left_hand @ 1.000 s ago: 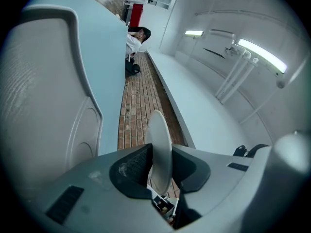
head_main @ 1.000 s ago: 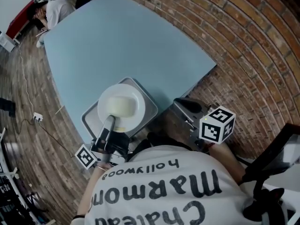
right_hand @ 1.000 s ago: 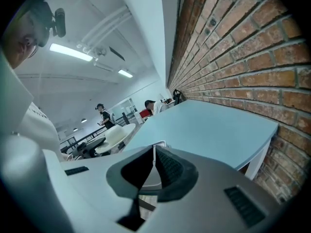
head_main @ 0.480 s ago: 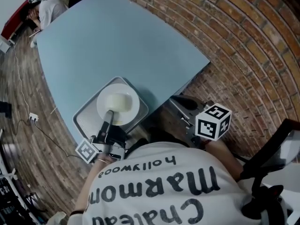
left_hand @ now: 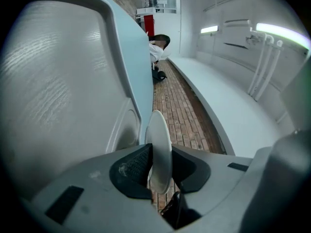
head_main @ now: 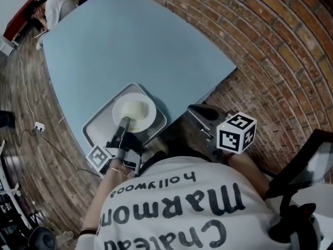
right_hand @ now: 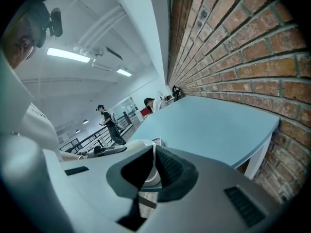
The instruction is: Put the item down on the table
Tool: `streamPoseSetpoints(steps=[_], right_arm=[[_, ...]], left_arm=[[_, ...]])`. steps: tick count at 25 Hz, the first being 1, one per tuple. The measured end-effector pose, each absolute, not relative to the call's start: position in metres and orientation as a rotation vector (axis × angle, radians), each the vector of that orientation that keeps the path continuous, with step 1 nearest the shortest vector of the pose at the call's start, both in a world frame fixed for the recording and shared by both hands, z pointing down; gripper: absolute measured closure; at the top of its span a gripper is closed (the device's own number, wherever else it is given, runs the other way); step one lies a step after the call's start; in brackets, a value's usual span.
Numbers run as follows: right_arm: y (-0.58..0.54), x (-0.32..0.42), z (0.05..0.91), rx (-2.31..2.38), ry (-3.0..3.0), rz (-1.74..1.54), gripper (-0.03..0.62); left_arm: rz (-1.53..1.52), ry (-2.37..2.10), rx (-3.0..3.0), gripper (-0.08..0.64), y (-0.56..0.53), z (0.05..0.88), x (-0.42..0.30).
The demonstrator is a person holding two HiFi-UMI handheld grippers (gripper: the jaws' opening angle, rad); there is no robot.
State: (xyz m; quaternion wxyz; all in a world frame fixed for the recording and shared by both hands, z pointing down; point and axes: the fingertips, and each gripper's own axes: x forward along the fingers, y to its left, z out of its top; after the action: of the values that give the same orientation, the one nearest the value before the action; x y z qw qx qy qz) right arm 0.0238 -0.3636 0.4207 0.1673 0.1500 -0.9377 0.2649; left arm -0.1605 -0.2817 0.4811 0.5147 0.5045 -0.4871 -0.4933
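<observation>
plate (head_main: 136, 108) is white and round, over the grey tray (head_main: 99, 126) at the near corner of the blue tabletop (head_main: 130, 40). left gripper (head_main: 125, 123) reaches in from the near side, clamped on the plate's near rim. left gripper view confirms it: thin white rim edge-on, pinched between both pads, rest of the plate extending straight out ahead of the gripper. tray surface runs alongside the plate, roughly parallel. can't tell whether the plate's underside touches the tray. right gripper (head_main: 196, 110) is off the tabletop, just past its near-right edge, over the brick floor (head_main: 270, 61), well apart from the plate. its jaws are together with nothing between them. marker cube (head_main: 237, 133) faces up.
</observation>
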Motion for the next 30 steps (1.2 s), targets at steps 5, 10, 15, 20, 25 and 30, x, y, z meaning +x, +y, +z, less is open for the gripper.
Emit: streamPoseSetpoints(steps=[5, 10, 15, 20, 25, 30], right_arm=[[-0.362, 0.018, 0.422, 0.418, -2.658, 0.761, 0.574], [-0.359, 0.023, 0.423, 0.438, -2.656, 0.771, 0.574], [-0.358, 0.032, 0.424, 0.472, -2.655, 0.778, 0.574], [-0.355, 0.036, 0.424, 0.481, -2.66, 0.784, 0.574], [-0.353, 0.037, 0.424, 0.486, -2.663, 0.787, 0.574], [-0.352, 0.037, 0.427, 0.49, -2.65, 0.781, 0.574]], left_arm=[[-1.088, -1.148, 1.186, 0.483, -0.29, 0.494, -0.156], [-1.088, -1.15, 1.191, 0.483, -0.29, 0.497, -0.158], [-1.087, -1.149, 1.201, 0.483, -0.292, 0.499, -0.159], [-1.081, -1.165, 1.187, 0.483, -0.293, 0.504, -0.162], [-1.043, -1.202, 1.166, 0.483, -0.291, 0.513, -0.165], [-1.019, -1.226, 1.167, 0.483, -0.293, 0.518, -0.17]])
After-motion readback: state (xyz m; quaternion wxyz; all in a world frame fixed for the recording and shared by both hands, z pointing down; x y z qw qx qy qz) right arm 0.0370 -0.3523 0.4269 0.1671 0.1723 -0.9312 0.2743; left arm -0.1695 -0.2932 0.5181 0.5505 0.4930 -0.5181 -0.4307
